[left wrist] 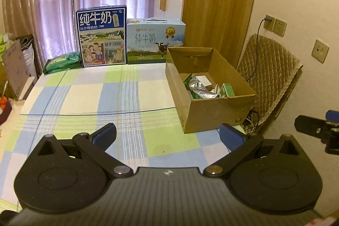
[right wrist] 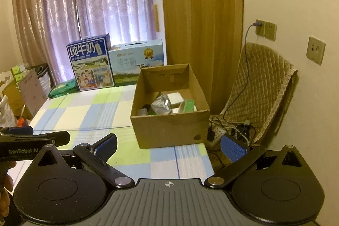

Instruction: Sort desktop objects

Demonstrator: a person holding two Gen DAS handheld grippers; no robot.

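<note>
An open cardboard box (left wrist: 220,115) (right wrist: 169,130) stands on the right side of the checked tablecloth. Inside it lie a silver foil pouch (left wrist: 201,90) (right wrist: 161,106), a white flat item (left wrist: 204,80) (right wrist: 175,99) and a small green carton (left wrist: 228,90) (right wrist: 188,106). My left gripper (left wrist: 168,138) hovers open above the cloth, left of the box's near corner, nothing between its blue pads. My right gripper (right wrist: 169,146) is open too, just in front of the box, holding nothing. The left view shows part of the right gripper (left wrist: 317,130) at its right edge.
Two milk cartons, dark blue (left wrist: 101,35) (right wrist: 90,63) and light blue (left wrist: 155,39) (right wrist: 137,60), stand at the table's (left wrist: 84,94) far edge, green packs (left wrist: 63,61) beside them. A padded chair (right wrist: 262,90), cables and a power strip (right wrist: 218,132) sit right of the table. A hand (right wrist: 5,183) holds the left gripper.
</note>
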